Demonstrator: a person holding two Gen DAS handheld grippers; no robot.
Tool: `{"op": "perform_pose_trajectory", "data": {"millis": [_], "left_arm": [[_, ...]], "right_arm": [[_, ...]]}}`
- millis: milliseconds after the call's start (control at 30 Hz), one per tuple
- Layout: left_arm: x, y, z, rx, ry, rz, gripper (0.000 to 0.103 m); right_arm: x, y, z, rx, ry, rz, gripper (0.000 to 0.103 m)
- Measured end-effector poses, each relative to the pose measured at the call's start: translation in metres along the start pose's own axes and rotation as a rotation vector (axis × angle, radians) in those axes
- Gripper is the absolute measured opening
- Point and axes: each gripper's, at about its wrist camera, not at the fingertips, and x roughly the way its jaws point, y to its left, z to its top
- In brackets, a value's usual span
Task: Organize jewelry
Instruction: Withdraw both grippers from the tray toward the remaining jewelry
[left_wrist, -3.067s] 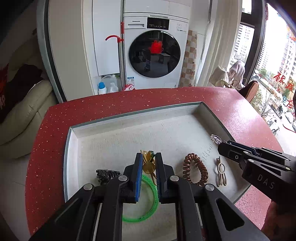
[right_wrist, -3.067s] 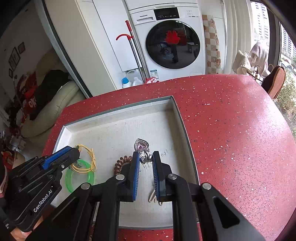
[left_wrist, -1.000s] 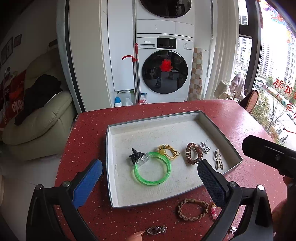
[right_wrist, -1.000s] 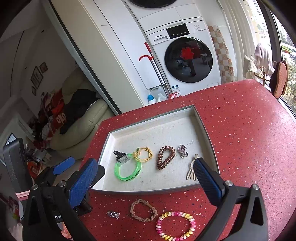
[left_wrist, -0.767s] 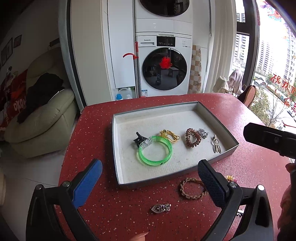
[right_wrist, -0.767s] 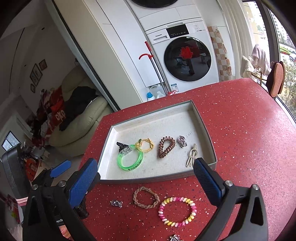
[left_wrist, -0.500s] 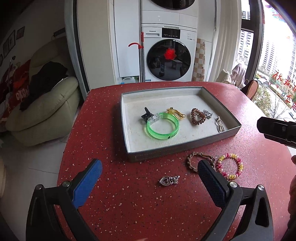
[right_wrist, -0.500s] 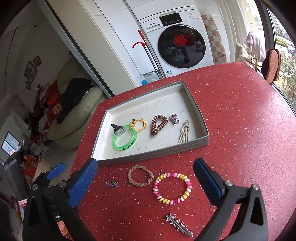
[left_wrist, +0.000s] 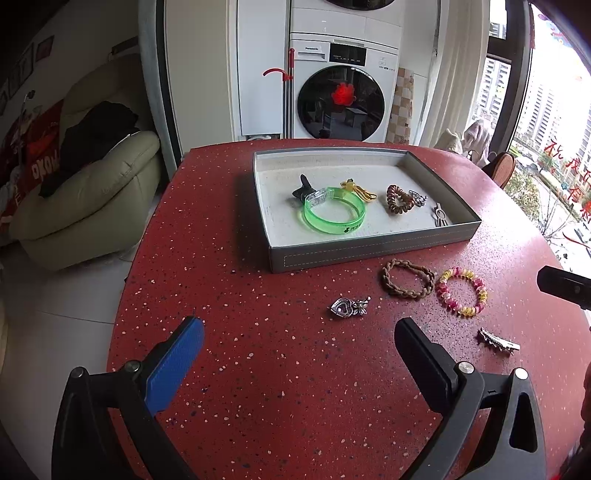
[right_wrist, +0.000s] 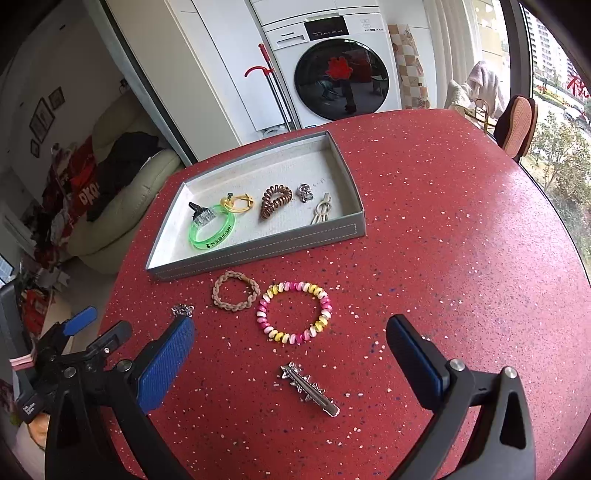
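A grey tray on the red table holds a green bangle, a black clip, a yellow band, a brown coil tie and small metal pieces. On the table in front of it lie a silver heart pendant, a brown braided bracelet, a pink-yellow bead bracelet and a spiky silver hair clip. My left gripper is open and empty, near the pendant. My right gripper is open and empty, above the hair clip.
The red table's round edge drops off at the left, with a cream sofa beyond. A washing machine stands behind the table. A chair and a window are at the right.
Both grippers let go of their items in the tray, opened wide, and drew back toward the table's near side. The loose pieces on the table came into view.
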Motion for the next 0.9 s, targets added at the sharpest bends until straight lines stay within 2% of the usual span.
{"op": "perform_pose_trajectory", "data": {"millis": [233,467,633,900], "left_arm": [[0.003,0.002,-0.017,-0.030,0.027,0.009,0.103],[0.018,-0.004,-0.031,-0.047,0.083,-0.009,0.103],[0.030,-0.013,-0.022,-0.007,0.078,0.003,0.103],[0.051,-0.027,-0.005,0.000,0.091,-0.002,0.103]], "right_arm": [[-0.001,-0.021,-0.030,0.037,0.030,-0.014,0.103],[0.010,-0.022,-0.056,0.005,0.069,-0.044,0.103],[0.014,-0.010,-0.061,-0.080,0.080,-0.058,0.103],[0.020,0.000,-0.064,-0.168,0.086,-0.089,0.103]]}}
